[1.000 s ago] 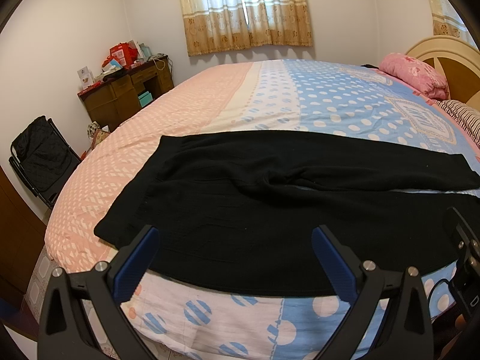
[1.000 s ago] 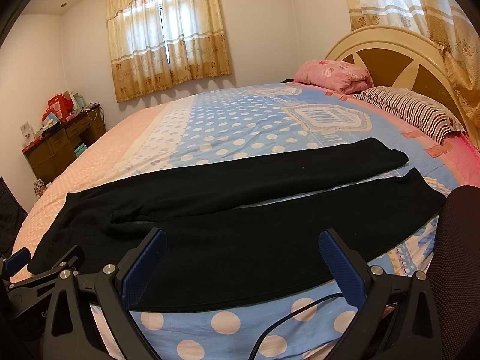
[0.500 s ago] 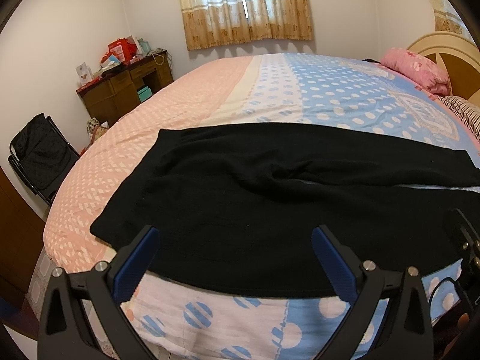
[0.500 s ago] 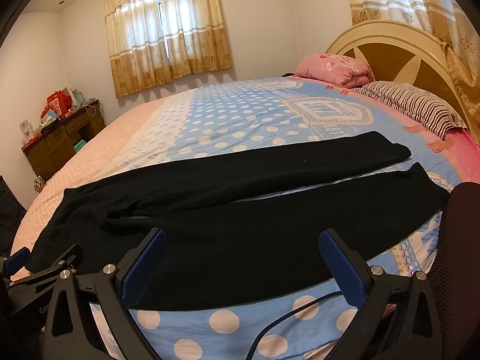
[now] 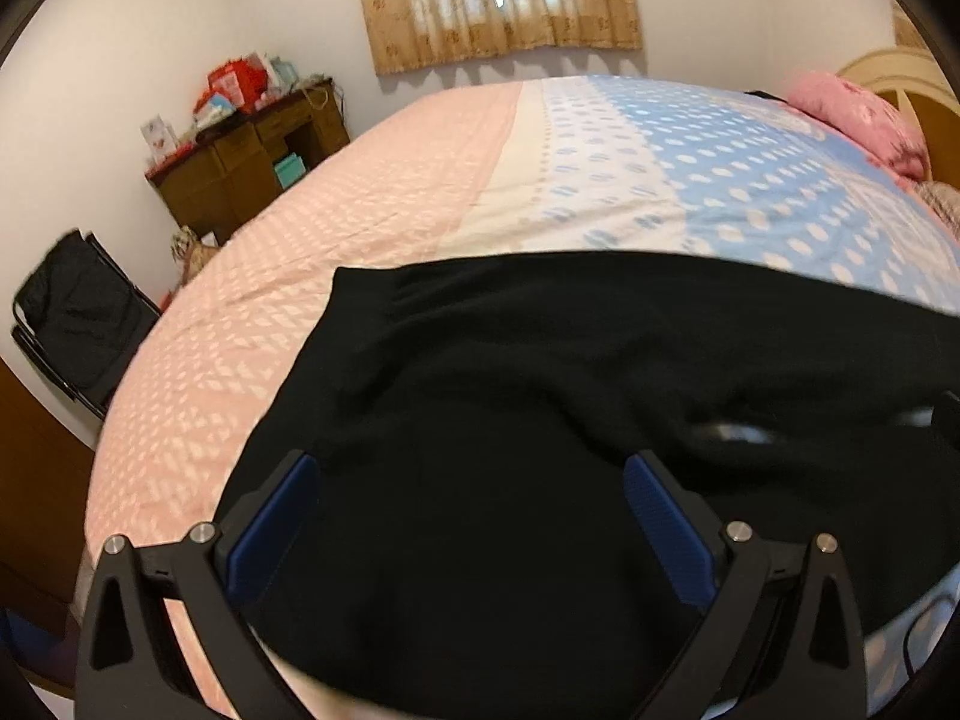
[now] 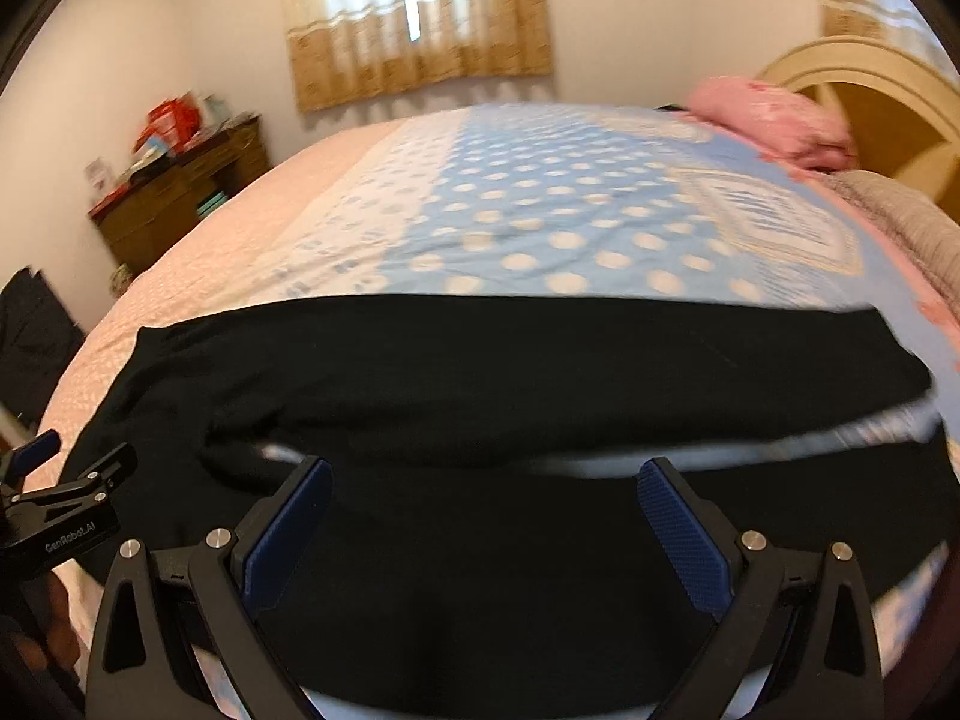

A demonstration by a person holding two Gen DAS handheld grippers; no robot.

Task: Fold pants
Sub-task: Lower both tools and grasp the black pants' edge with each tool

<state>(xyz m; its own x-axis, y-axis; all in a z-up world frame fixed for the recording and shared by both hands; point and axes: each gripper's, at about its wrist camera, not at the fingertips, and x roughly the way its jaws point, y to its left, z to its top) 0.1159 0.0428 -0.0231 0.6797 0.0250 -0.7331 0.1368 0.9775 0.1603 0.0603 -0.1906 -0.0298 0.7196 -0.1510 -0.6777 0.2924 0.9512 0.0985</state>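
Pants (image 5: pixel 492 420), black, lie spread flat across the near part of the bed (image 5: pixel 372 222), waist toward the pink side at the left and legs running off to the right toward the headboard (image 6: pixel 870 90). From the right wrist camera the two legs (image 6: pixel 540 372) lie side by side, with a thin strip of bedspread showing between them; the far leg ends short of the grey striped pillow (image 6: pixel 912 222).

Left gripper (image 5: pixel 471 516) hangs over the waist end, its jaws wide apart with black cloth filling the gap; its blue pads (image 5: pixel 273 528) hold nothing, and whether the tips touch the fabric cannot be told. Right gripper (image 6: pixel 483 513) is over the near leg, jaws likewise spread wide and empty. At the left edge of the right wrist view the left gripper shows again as a black bracket with white lettering (both pictures are a little blurred).

Bedspread is pink on the left, cream in a narrow middle band, and blue with white dots on the right. A pink pillow (image 6: pixel 774 120) sits by the headboard. Against the far wall stand a brown desk (image 5: pixel 240 174) piled with red and white boxes, and a curtained window (image 5: pixel 498 0). A folding chair (image 5: pixel 66 318) with dark cloth on it stands left of the bed.
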